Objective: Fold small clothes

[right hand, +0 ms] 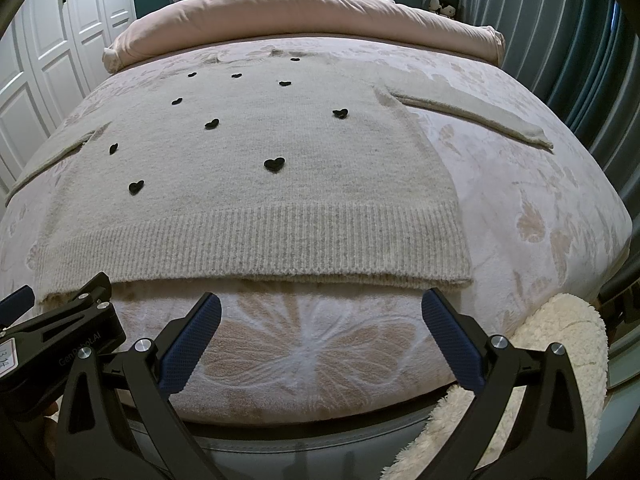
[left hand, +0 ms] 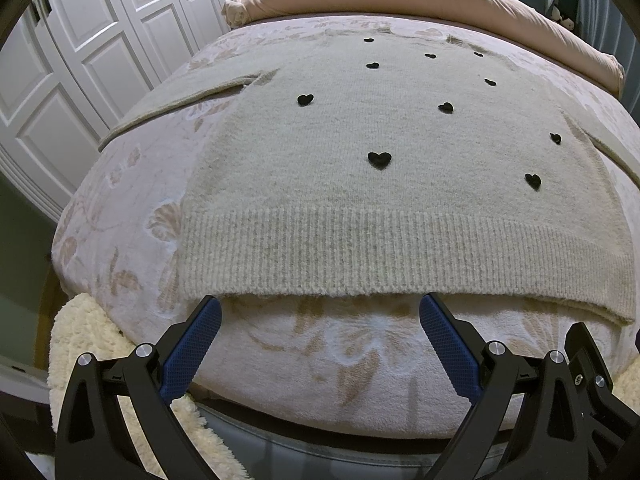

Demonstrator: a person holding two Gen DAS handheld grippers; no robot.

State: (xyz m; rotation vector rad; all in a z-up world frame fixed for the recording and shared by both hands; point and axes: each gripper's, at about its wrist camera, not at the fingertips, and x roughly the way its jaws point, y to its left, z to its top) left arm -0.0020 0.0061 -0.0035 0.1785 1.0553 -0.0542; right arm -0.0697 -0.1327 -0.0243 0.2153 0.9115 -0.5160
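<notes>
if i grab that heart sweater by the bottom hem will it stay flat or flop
The sweater looks like soft, thick knit lying limp on the bedspread, so it will probably sag and drape between the two grip points. Its ribbed hem may stretch a little. The fuzzy surfaces likely cling, so it should drag rather than slide.

Bare floral bedspread (right hand: 320,344) lies open between the bed's near edge and the sweater's ribbed hem (right hand: 280,240); the bedspread is also bare beside the right sleeve (right hand: 472,116). A rolled pink duvet (right hand: 304,20) blocks the far end
</notes>
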